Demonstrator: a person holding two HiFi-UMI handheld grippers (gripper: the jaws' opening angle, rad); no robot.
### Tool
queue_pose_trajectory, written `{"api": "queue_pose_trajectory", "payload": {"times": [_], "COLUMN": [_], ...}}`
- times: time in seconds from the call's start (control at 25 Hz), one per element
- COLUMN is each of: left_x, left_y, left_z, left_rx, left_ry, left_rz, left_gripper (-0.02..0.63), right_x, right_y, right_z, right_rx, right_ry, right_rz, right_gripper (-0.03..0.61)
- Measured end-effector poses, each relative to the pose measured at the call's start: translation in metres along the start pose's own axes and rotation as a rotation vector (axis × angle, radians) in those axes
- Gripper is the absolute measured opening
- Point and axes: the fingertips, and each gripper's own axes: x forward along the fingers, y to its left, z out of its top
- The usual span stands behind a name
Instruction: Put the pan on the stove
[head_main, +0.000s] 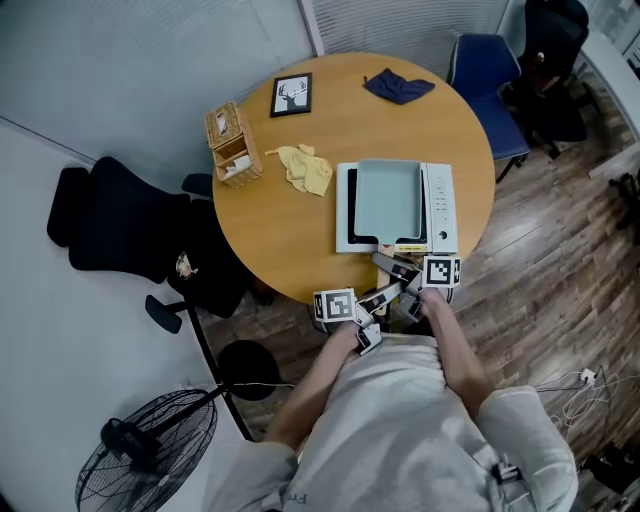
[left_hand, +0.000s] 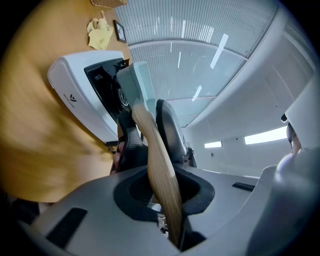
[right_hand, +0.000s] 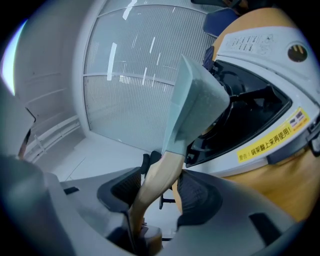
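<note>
A pale green square pan (head_main: 388, 200) sits on the white stove (head_main: 440, 205) at the near right of the round wooden table (head_main: 270, 235). Its wooden handle (left_hand: 160, 170) points back toward me. My left gripper (head_main: 392, 288) reaches in from the lower left and is shut on that handle, which shows pinched between its pads in the left gripper view (left_hand: 150, 135). My right gripper (head_main: 388, 263) comes from the right. In the right gripper view the handle (right_hand: 155, 180) lies between its jaws (right_hand: 160, 192), which stand open with a gap to the right pad.
A wicker box (head_main: 232, 143), a yellow cloth (head_main: 305, 168), a framed picture (head_main: 291, 95) and a dark blue cloth (head_main: 398, 86) lie on the table's far half. A black chair (head_main: 130, 235) and a fan (head_main: 150, 445) stand left, a blue chair (head_main: 485, 70) behind.
</note>
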Motion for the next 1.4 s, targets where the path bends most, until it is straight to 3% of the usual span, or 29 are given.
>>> {"api": "queue_pose_trajectory", "payload": {"times": [0.2,0.32,0.72,0.92,1.24,1.4], "left_x": [0.004,0.005,0.009,0.011,0.012,0.014], "left_y": [0.002,0.004,0.007,0.008,0.010,0.011], "left_z": [-0.001,-0.004,-0.006,-0.003,-0.001,-0.001], "left_rx": [-0.007,-0.010,0.000,-0.010,-0.018,-0.028], "left_ry": [-0.001,0.000,0.010,-0.004,-0.019,-0.017], "left_rz": [0.015,0.024,0.046,0.045,0.046,0.045], "left_gripper": [0.078,0.078,0.080,0.080,0.078,0.078], "right_x": [-0.001,-0.009,-0.004,-0.008,-0.004,-0.010], "right_y": [0.001,-0.013,-0.007,-0.019,-0.015,-0.026], "right_z": [-0.001,-0.008,-0.004,-0.004,-0.001,-0.004], "right_rx": [0.000,0.038,-0.018,0.018,-0.009,0.059], "right_ry": [0.023,0.039,0.050,0.066,0.076,0.080], "right_rz": [-0.004,-0.081,0.016,-0.053,0.003,-0.050], "right_gripper": [0.233,0.235,0.236,0.236,0.235,0.235]}}
